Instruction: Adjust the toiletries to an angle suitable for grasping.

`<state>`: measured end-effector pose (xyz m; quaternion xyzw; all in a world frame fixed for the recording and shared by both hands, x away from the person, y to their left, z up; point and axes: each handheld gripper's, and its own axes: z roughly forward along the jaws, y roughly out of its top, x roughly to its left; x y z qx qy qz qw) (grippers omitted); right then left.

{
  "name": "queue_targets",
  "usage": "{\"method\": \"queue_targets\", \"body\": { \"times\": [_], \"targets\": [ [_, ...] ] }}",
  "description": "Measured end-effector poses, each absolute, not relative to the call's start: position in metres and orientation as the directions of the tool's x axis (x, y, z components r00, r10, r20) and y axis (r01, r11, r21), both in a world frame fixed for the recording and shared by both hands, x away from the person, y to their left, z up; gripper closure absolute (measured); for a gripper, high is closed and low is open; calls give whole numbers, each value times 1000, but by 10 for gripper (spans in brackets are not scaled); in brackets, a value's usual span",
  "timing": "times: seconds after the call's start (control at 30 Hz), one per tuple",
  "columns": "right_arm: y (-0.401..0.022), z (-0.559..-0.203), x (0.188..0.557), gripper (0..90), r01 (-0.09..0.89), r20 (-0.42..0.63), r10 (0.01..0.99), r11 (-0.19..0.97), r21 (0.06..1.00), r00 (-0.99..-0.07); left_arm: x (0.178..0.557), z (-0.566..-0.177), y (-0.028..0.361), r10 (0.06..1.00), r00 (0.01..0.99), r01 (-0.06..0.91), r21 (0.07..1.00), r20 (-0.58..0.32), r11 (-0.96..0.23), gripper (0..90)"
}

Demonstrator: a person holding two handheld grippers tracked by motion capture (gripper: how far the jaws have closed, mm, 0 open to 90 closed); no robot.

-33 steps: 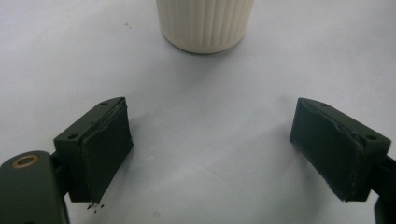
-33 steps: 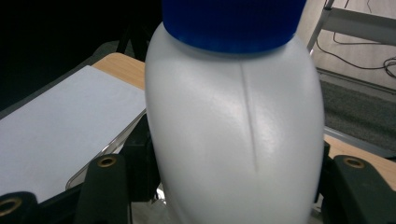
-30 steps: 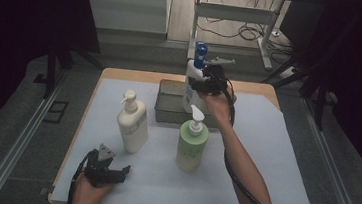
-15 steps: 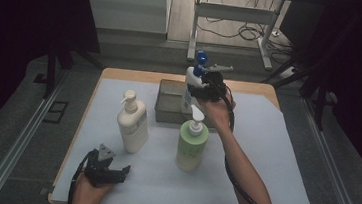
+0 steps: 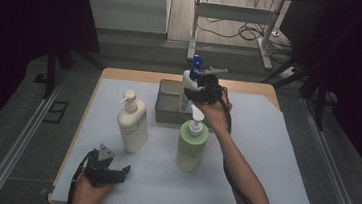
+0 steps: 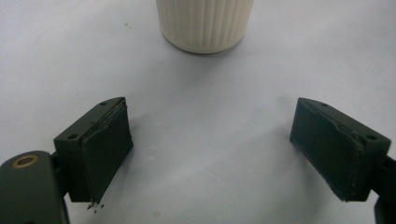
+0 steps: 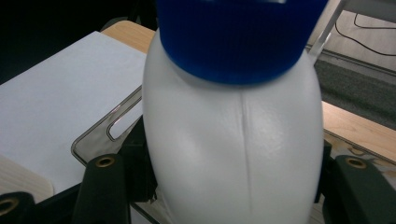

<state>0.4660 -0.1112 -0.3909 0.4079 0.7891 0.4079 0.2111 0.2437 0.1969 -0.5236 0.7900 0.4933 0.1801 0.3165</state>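
1 bottle (image 5: 190,78), blue-capped, is clamped in the right tool (image 5: 201,88) over the tray (image 5: 167,108); 2 others wait nearer. Left tool (image 5: 121,172) gapes, idle.

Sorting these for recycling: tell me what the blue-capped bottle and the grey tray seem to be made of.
Blue-capped bottle: likely semi-gloss white plastic, given its moulded seam and soft highlights; the cap is ribbed. Grey tray: probably translucent smoky plastic, since its rim looks see-through around a slot handle.

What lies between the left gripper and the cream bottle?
Nothing: in the left gripper view, bare white mat separates the open left gripper from the cream bottle.
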Motion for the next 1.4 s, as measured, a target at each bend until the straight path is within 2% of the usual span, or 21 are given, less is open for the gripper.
{"method": "queue_targets", "body": {
  "times": [0.57, 1.2, 1.4],
  "targets": [
    [-126, -397, 459, 366, 447, 9, 772, 359, 819, -636, 244, -524, 197, 894, 448, 665, 679, -28, -312, 121],
    [-166, -405, 438, 460, 488, 105, 747, 314, 815, -656, 244, -524, 197, 894, 447, 664, 680, -28, -311, 121],
    [-179, -411, 439, 547, 517, 107, 776, 302, 801, -621, 244, -524, 197, 894, 447, 665, 679, -28, -311, 121]
  ]
}}
